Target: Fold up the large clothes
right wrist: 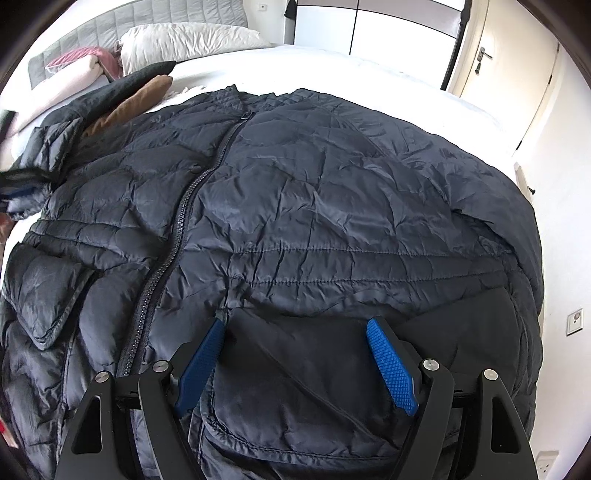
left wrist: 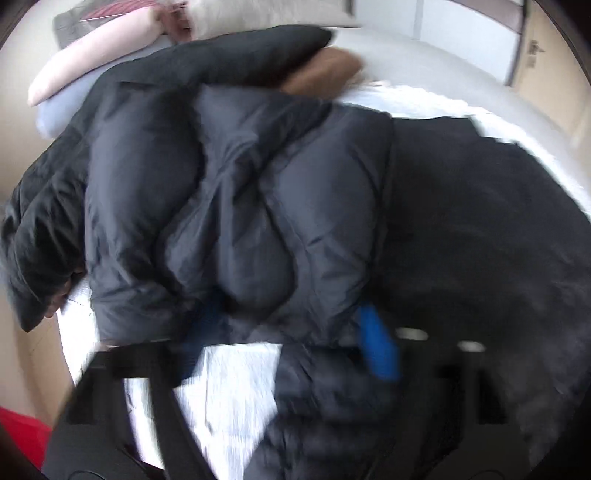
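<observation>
A dark navy quilted jacket (right wrist: 314, 192) lies spread on the white bed (right wrist: 332, 70), front up, zipper (right wrist: 184, 206) closed. My right gripper (right wrist: 295, 328) rests low over its near hem. Its blue pads (right wrist: 388, 362) stand wide apart, and a flat flap of dark fabric lies between them without being pinched. In the blurred left wrist view, the jacket's puffy sleeve (left wrist: 236, 192) is bunched at the bed's left side. My left gripper (left wrist: 288, 321) is down at it with its jaws apart. One blue pad (left wrist: 378, 347) is plain, the other is in shadow, and a bulge of sleeve sits between them.
Brown (right wrist: 129, 103) and black (right wrist: 140, 79) cushions lean at the jacket's far left. Behind them are a pink blanket (right wrist: 81, 62), a white pillow (right wrist: 184, 40) and a grey headboard (right wrist: 147, 18). A door (right wrist: 506, 66) stands at the right. Something red (left wrist: 22, 432) lies beside the bed.
</observation>
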